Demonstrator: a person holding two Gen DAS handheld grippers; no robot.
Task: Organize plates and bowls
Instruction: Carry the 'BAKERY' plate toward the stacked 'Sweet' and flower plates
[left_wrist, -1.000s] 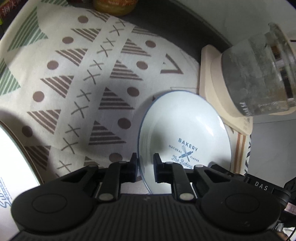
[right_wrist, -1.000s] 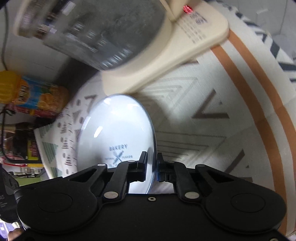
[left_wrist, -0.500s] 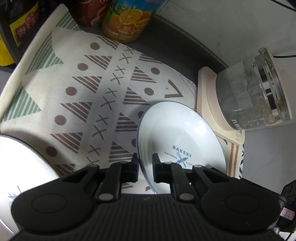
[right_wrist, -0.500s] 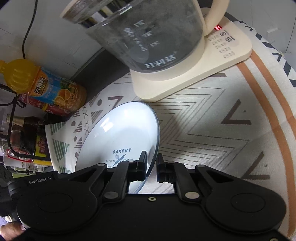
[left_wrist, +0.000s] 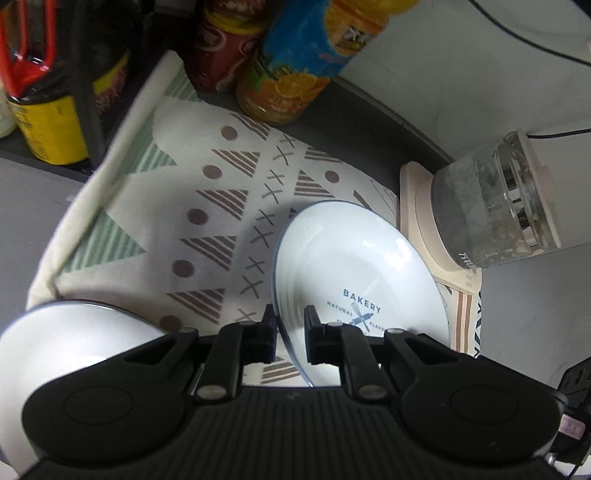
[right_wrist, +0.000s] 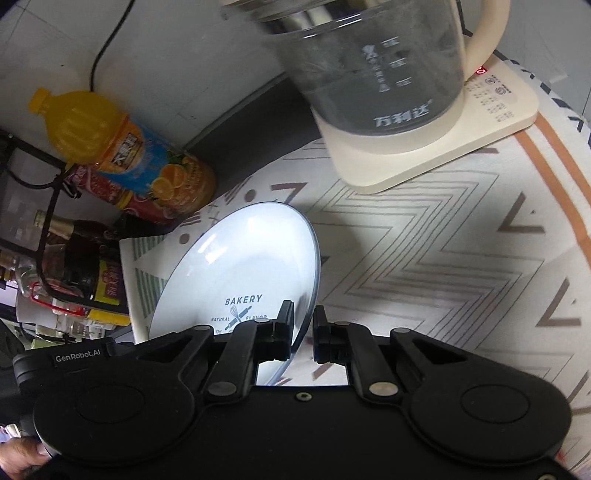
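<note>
A white plate (left_wrist: 354, 266) with a blue rim and a "BAKERY" print is held above the patterned cloth, tilted. My left gripper (left_wrist: 290, 332) is shut on its left rim. My right gripper (right_wrist: 303, 328) is shut on its right rim; the plate also shows in the right wrist view (right_wrist: 243, 273). A second white plate (left_wrist: 55, 339) lies at the lower left of the left wrist view, partly hidden behind my gripper.
A glass kettle (right_wrist: 373, 62) stands on a cream base (right_wrist: 443, 140) at the back right. An orange juice bottle (right_wrist: 122, 147), a red can (left_wrist: 225, 51) and dark bottles (right_wrist: 74, 258) stand at the back left. The patterned cloth (left_wrist: 177, 206) covers the counter.
Both grippers have lifted the plate and pulled back from the kettle. The bottles at the back and the second plate at lower left have come into view.
</note>
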